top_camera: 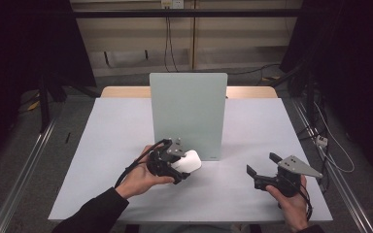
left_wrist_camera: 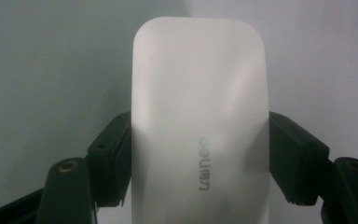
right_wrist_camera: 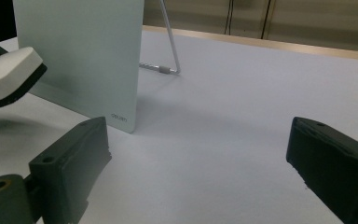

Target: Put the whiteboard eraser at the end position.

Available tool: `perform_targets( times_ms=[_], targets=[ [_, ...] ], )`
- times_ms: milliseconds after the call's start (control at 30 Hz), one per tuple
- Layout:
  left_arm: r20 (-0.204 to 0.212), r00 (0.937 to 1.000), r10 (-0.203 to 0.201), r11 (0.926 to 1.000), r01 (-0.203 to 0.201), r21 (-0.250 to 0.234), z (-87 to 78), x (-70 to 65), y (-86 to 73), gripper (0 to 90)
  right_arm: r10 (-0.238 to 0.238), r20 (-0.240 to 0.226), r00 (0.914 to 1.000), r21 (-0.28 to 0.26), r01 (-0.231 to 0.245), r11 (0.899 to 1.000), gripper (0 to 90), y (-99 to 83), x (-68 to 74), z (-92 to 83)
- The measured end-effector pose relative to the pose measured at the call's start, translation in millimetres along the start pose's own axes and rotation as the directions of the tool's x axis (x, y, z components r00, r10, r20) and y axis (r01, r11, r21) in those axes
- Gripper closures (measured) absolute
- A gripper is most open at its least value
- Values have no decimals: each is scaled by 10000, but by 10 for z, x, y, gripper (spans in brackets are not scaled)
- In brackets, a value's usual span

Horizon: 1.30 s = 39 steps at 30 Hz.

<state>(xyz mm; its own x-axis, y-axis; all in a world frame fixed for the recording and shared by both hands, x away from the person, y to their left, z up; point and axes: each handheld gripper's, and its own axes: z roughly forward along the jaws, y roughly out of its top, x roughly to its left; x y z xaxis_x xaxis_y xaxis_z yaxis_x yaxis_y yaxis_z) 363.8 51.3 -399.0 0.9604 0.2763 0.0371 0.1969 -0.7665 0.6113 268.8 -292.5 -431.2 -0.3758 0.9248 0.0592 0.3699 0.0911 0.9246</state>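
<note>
The left claw clamps a white eraser across its width, pads pressed on both long sides; the eraser sticks out past the jaws, just in front of the lower edge of the upright board. The left hand holds it low over the worktop, pointing right and toward the board. The right claw hangs wide and empty near the front right corner, well apart from the eraser, bare worktop between them.
</note>
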Motion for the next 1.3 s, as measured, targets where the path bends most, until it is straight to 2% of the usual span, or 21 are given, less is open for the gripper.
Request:
perform_targets(
  times_ms=[133,300,333,400,533,1067,1100,1133,1233,1267,1300],
  targets=[
    [137,9999,-65,9999,64,80,30,12,24,311,-10,-17,10000,5,10,10000,60,0,3,2],
    [285,9993,-253,9986,240,473,166,12,46,310,7,-23,10000,19,-7,10000,60,1,5,4],
    [254,9992,-315,9986,304,422,188,6,48,310,-1,-16,10000,18,1,10000,61,1,4,3],
    [359,9993,-124,9974,97,719,215,15,56,310,-11,-14,10000,5,11,10000,60,0,0,1],
    [381,9992,-113,9951,74,990,300,8,47,310,-5,-13,10000,0,5,10000,61,0,-2,0],
    [379,9990,-216,9952,179,966,406,-20,32,310,-7,-29,10000,0,7,10000,60,-1,-5,3],
    [53,9999,-118,9924,110,1224,402,-31,43,310,4,-46,10000,1,-4,10000,60,-2,-6,4],
    [323,9994,-152,9946,118,1035,427,-19,30,310,9,-49,10000,9,-8,10000,60,-2,-7,6],
    [334,9991,-256,9942,219,1054,454,-23,23,309,6,-62,10000,10,-6,10000,61,-4,-8,6],
    [470,9982,-364,9944,316,1004,455,-17,19,309,6,-61,10000,9,-6,10000,60,-4,-9,6],
    [360,9986,-394,9950,359,927,460,-14,12,309,17,-59,10000,5,-17,10000,60,-5,-11,6]
  ],
)
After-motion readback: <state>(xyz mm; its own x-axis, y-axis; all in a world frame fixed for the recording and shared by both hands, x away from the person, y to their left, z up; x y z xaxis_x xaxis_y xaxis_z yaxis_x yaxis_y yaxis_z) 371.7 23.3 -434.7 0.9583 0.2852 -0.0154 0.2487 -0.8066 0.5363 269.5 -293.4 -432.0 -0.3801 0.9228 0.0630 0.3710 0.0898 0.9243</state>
